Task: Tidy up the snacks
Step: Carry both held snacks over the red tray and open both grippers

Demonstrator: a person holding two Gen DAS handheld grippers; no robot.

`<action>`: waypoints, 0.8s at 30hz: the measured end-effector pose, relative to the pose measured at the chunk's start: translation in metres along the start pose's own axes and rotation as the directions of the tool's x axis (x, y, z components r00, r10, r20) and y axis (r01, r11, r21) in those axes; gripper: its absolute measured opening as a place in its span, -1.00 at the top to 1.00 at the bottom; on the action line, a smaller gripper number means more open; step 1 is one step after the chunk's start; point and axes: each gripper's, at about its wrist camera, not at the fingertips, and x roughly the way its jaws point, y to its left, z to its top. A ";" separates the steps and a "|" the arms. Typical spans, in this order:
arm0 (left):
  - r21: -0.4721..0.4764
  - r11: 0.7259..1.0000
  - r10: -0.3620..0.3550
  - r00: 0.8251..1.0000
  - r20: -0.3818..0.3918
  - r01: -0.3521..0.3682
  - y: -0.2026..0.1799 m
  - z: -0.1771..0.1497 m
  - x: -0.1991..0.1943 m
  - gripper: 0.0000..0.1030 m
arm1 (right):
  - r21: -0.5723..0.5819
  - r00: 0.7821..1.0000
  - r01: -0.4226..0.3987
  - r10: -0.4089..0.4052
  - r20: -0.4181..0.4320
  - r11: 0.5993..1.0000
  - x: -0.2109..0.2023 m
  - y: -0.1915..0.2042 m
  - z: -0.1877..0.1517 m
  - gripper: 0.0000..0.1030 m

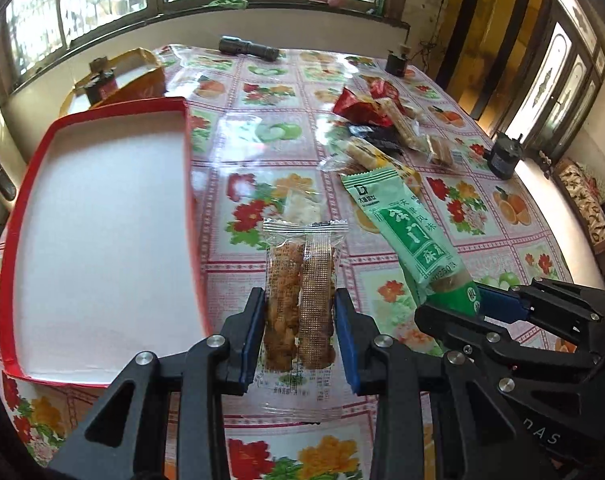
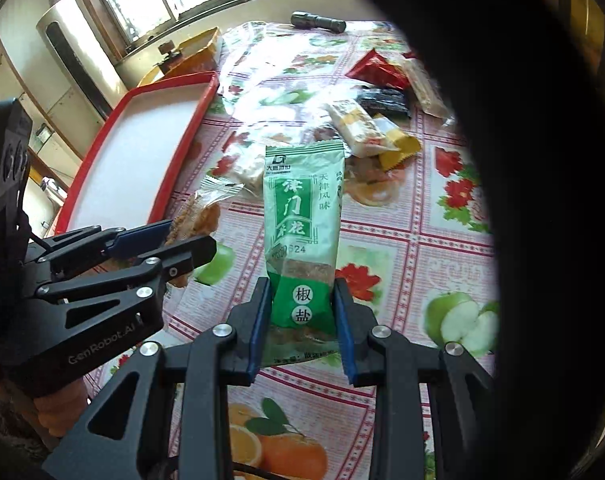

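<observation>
Blue-padded fingers of the left gripper (image 1: pixel 298 336) clamp a clear-wrapped snack bar pack (image 1: pixel 300 300) low in the centre of the left wrist view, the pack standing upright between the pads with two brown bars showing through the film. To the lower right of that frame the right gripper (image 1: pixel 454 304) pinches the lower end of a green snack packet (image 1: pixel 406 224), which slants up toward the middle. In the right wrist view the same green packet (image 2: pixel 302 232) stands upright in the centre, held at its lower part between the pads of the right gripper (image 2: pixel 302 320), while the left gripper (image 2: pixel 182 240) with its clear pack (image 2: pixel 200 210) shows at mid left. Both items are lifted above a table (image 1: pixel 482 248) covered with a fruit-and-flower patterned cloth. At the left of the left wrist frame lies a red-rimmed tray (image 1: pixel 30 168) with a white floor. Farther back, at upper right, sits a loose pile of snacks (image 1: pixel 382 128) in red, black, yellow and clear wrappers. Beyond it, near the top centre by the window, lies a dark flashlight (image 1: pixel 246 48).
</observation>
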 end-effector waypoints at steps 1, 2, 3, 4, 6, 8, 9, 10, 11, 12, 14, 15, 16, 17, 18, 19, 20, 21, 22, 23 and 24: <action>-0.011 1.000 0.014 1.000 0.010 -0.014 0.010 0.002 -0.003 0.34 | -0.014 1.000 -0.012 0.012 0.005 1.000 0.002 0.009 0.006 0.37; -0.024 0.999 0.032 0.999 0.016 -0.032 0.019 0.004 -0.004 0.34 | -0.029 1.000 -0.025 0.025 0.008 0.999 0.004 0.018 0.011 0.37; -0.037 0.998 0.048 0.999 0.021 -0.047 0.030 0.007 -0.006 0.34 | -0.043 0.999 -0.039 0.039 0.011 0.998 0.006 0.028 0.016 0.37; -0.049 0.997 0.062 0.998 0.025 -0.061 0.040 0.009 -0.007 0.34 | -0.055 0.999 -0.052 0.052 0.010 0.997 0.010 0.038 0.022 0.37; -0.073 0.993 0.100 0.994 0.031 -0.098 0.061 0.015 -0.008 0.34 | -0.083 0.997 -0.071 0.072 0.007 0.994 0.018 0.058 0.033 0.37; -0.098 0.987 0.132 0.991 0.032 -0.128 0.081 0.023 -0.007 0.34 | -0.093 0.996 -0.091 0.092 0.010 0.991 0.027 0.074 0.045 0.37; -0.108 0.985 0.142 0.989 0.031 -0.138 0.091 0.028 -0.006 0.34 | -0.091 0.994 -0.107 0.108 0.010 0.990 0.033 0.081 0.052 0.37; -0.115 0.982 0.155 0.987 0.032 -0.151 0.100 0.033 -0.005 0.34 | -0.088 0.992 -0.121 0.122 0.008 0.989 0.039 0.089 0.060 0.37; -0.120 0.978 0.174 0.984 0.032 -0.169 0.108 0.039 -0.004 0.34 | -0.088 0.991 -0.131 0.132 0.005 0.987 0.046 0.096 0.067 0.37; -0.124 0.976 0.185 0.982 0.036 -0.179 0.118 0.045 -0.003 0.34 | -0.088 0.990 -0.138 0.138 0.002 0.987 0.053 0.103 0.074 0.37; -0.127 0.969 0.220 0.974 0.046 -0.213 0.132 0.057 0.000 0.34 | -0.091 0.989 -0.150 0.150 -0.007 0.985 0.068 0.115 0.086 0.36; -0.130 0.965 0.235 0.971 0.053 -0.226 0.138 0.064 0.002 0.34 | -0.086 0.988 -0.153 0.153 -0.010 0.984 0.074 0.120 0.093 0.36; -0.130 0.964 0.241 0.969 0.054 -0.232 0.145 0.070 0.005 0.34 | -0.079 0.988 -0.157 0.157 -0.009 0.985 0.081 0.125 0.099 0.36; -0.143 0.961 0.246 0.968 0.049 -0.237 0.152 0.077 0.009 0.34 | -0.070 0.987 -0.163 0.162 -0.010 0.984 0.087 0.128 0.106 0.36; -0.153 0.959 0.249 0.967 0.044 -0.240 0.158 0.083 0.013 0.34 | -0.061 0.986 -0.165 0.165 -0.010 0.984 0.094 0.130 0.112 0.36; -0.156 0.956 0.259 0.965 0.037 -0.250 0.164 0.089 0.018 0.34 | -0.050 0.986 -0.166 0.165 -0.009 0.985 0.099 0.132 0.119 0.36; -0.156 0.951 0.275 0.961 0.033 -0.267 0.169 0.096 0.023 0.34 | -0.039 0.986 -0.167 0.167 -0.010 0.985 0.105 0.134 0.125 0.36; -0.149 0.948 0.286 0.958 0.026 -0.279 0.173 0.102 0.029 0.34 | -0.026 0.986 -0.166 0.165 -0.008 0.986 0.111 0.134 0.132 0.36; -0.148 0.944 0.300 0.954 0.017 -0.294 0.176 0.107 0.033 0.34 | -0.017 0.987 -0.163 0.162 -0.007 0.987 0.117 0.135 0.138 0.36; -0.149 0.942 0.304 0.953 0.006 -0.300 0.180 0.111 0.038 0.34 | -0.008 0.987 -0.162 0.162 -0.008 0.987 0.121 0.137 0.144 0.36; -0.157 0.942 0.299 0.954 -0.005 -0.296 0.185 0.115 0.043 0.34 | 0.002 0.986 -0.164 0.164 -0.012 0.986 0.127 0.137 0.150 0.36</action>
